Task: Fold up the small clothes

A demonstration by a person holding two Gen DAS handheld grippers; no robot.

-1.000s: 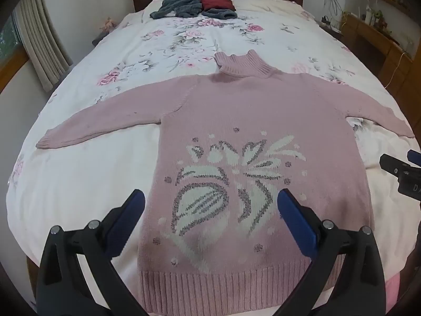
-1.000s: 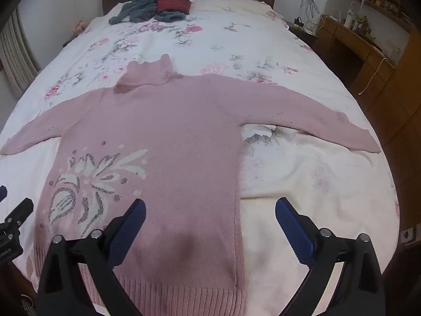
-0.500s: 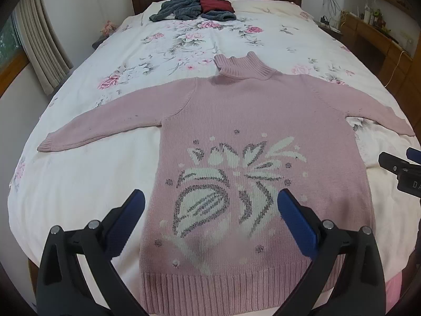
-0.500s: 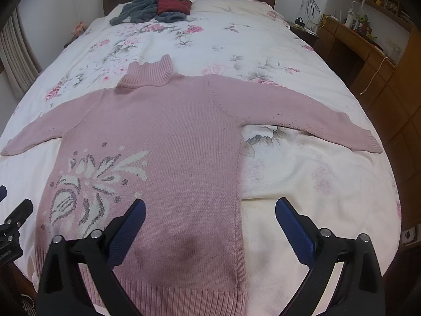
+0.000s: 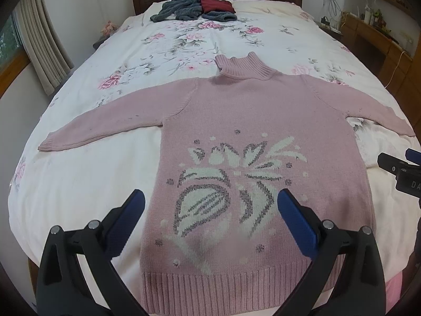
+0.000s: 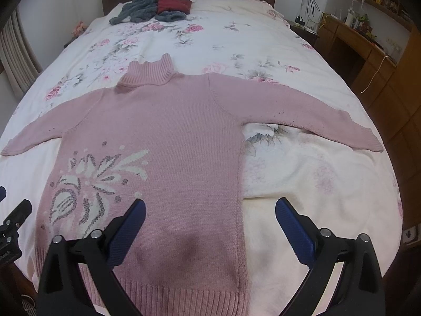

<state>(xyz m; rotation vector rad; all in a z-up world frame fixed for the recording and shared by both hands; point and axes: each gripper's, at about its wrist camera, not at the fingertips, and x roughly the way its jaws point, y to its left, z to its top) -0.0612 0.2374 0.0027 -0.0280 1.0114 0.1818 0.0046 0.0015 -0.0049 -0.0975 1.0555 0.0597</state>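
Left wrist view: pink turtleneck sweater (image 5: 252, 121), flat on the floral bed (image 5: 184, 36), front up, both sleeves spread outward, ribbed hem nearest. Left claw (image 5: 210, 205), fingers wide apart, empty, above the knitted flower motif. Grey and red clothes (image 5: 194, 9) heaped by the headboard.

Right wrist view: same sweater (image 6: 168, 137). Right claw (image 6: 210, 216), fingers wide apart, empty, over the sweater's right side edge and bare bedcover.

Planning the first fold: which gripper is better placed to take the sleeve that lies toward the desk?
The right gripper, probably. It hangs open over the pink sweater's desk-side edge, sleeve ahead. The left gripper, also open, faces the knitted flower.
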